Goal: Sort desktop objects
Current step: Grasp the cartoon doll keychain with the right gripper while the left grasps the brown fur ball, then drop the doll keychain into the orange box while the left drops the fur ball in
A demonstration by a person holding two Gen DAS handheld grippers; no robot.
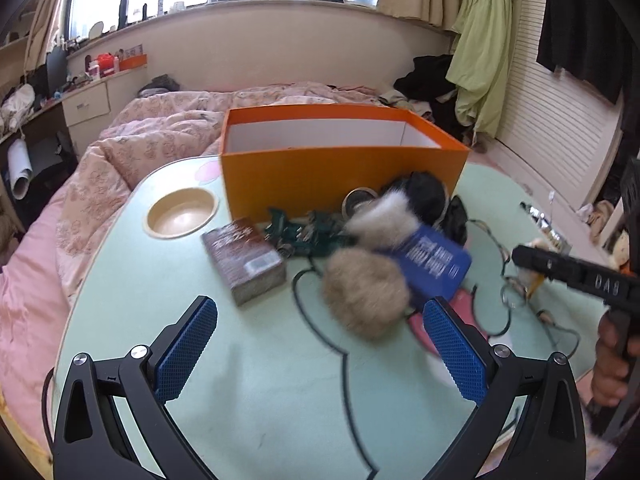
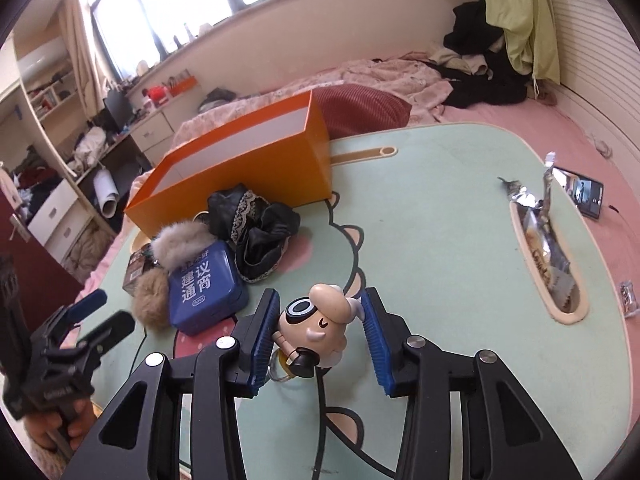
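On the pale green bench (image 2: 432,208), going left to right in the right wrist view: the left tool (image 2: 105,312) hovers with its pads spread wide and nothing between them. Next lie a brown box (image 2: 134,270), tan fur pompoms (image 2: 152,304) and a blue tin (image 2: 206,294), with black lace fabric (image 2: 256,224) behind, in front of the open orange box (image 2: 240,164). The right tool (image 2: 320,314) is clenched on a cartoon figurine (image 2: 320,330), pads pressing both sides of its head. Further right, a snack wrapper (image 2: 548,248) sits in a slot.
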